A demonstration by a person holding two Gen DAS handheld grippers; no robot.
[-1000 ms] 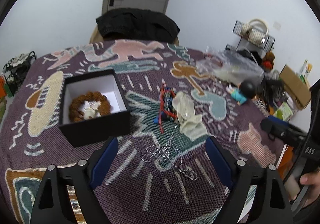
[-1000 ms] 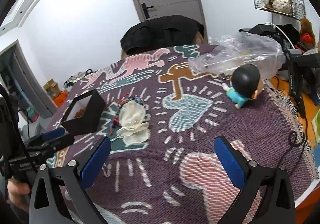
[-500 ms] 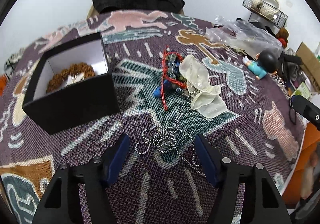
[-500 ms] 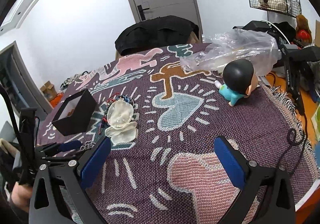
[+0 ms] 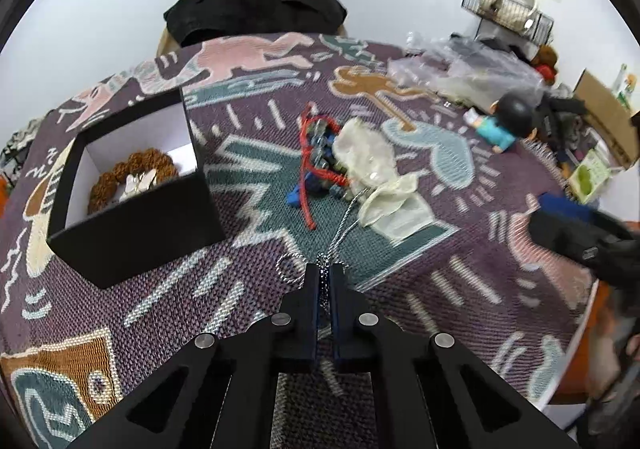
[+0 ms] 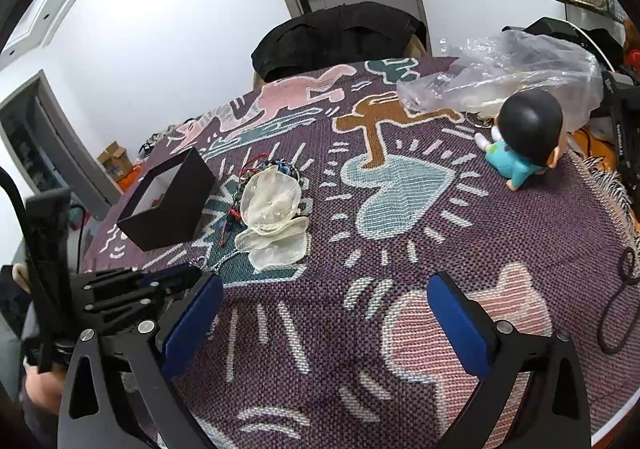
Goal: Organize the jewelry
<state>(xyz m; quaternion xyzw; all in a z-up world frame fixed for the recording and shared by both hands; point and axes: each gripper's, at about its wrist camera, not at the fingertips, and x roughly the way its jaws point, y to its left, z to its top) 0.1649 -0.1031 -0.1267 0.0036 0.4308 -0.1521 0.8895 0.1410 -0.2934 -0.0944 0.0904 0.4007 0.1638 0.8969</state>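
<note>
My left gripper (image 5: 325, 269) is shut on a silver chain necklace (image 5: 343, 227) that trails up the patterned cloth toward a cream organza pouch (image 5: 374, 173). A red cord and blue beaded jewelry (image 5: 316, 161) lie beside the pouch. An open black box (image 5: 132, 185) to the left holds a brown bead bracelet (image 5: 120, 173). My right gripper (image 6: 324, 313) is open and empty above the cloth near the front edge. In the right wrist view the left gripper (image 6: 176, 277), the box (image 6: 168, 201) and the pouch (image 6: 272, 213) show at left.
A doll figure (image 6: 524, 137) and a crumpled plastic bag (image 6: 504, 73) sit at the table's far right. A chair with a black jacket (image 5: 256, 13) stands behind the table. A cardboard box (image 5: 604, 113) and clutter lie beyond the right edge.
My left gripper has dropped onto the silver chain and closed on it. My right gripper has stayed open, its view shifting slightly.
</note>
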